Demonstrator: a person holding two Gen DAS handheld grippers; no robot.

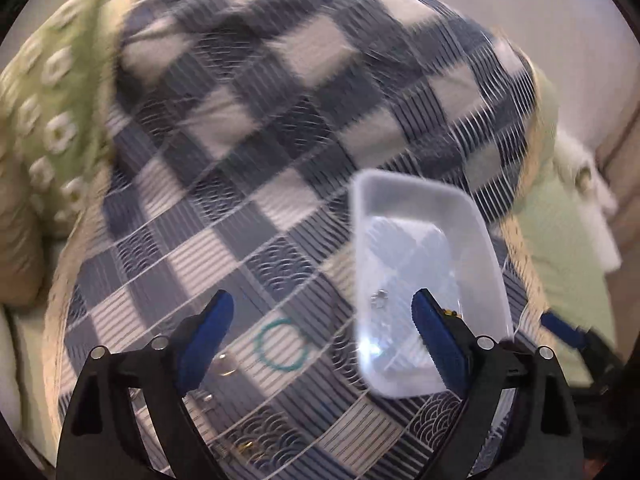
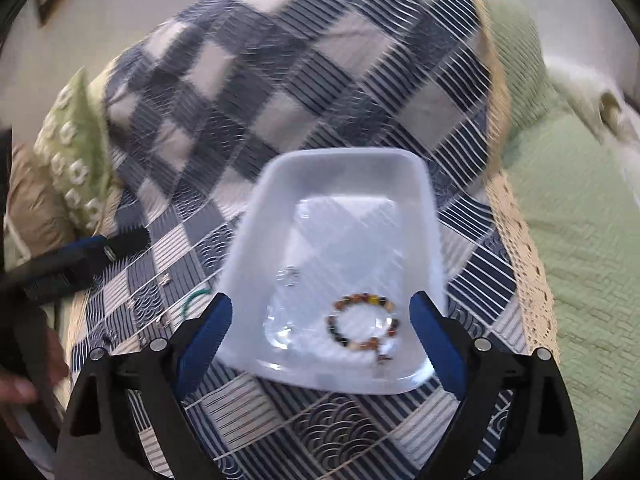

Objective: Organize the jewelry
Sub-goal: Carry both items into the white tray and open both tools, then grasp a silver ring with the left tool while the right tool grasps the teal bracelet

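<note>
A translucent white plastic tray (image 2: 340,172) lies on a blue-and-white patchwork cloth (image 2: 280,60). In it lie a beaded bracelet (image 2: 362,326) of brown, amber and dark beads and a small silver piece (image 2: 289,276). My right gripper (image 2: 320,316) is open and empty, its jaws either side of the tray's near end. My left gripper (image 1: 322,316) is open and empty over the cloth. Between its fingers lies a teal ring bracelet (image 1: 282,345). The tray (image 1: 420,204) is to its right, with the silver piece (image 1: 379,299) inside. A small clear piece (image 1: 226,364) lies by the left finger.
Small metal pieces (image 2: 164,280) lie on the cloth left of the tray, and gold bits (image 1: 246,446) near the left gripper's base. A green flowered cushion (image 1: 60,92) is at the left, a green bedspread (image 2: 580,240) at the right. The left gripper (image 2: 80,258) shows in the right wrist view.
</note>
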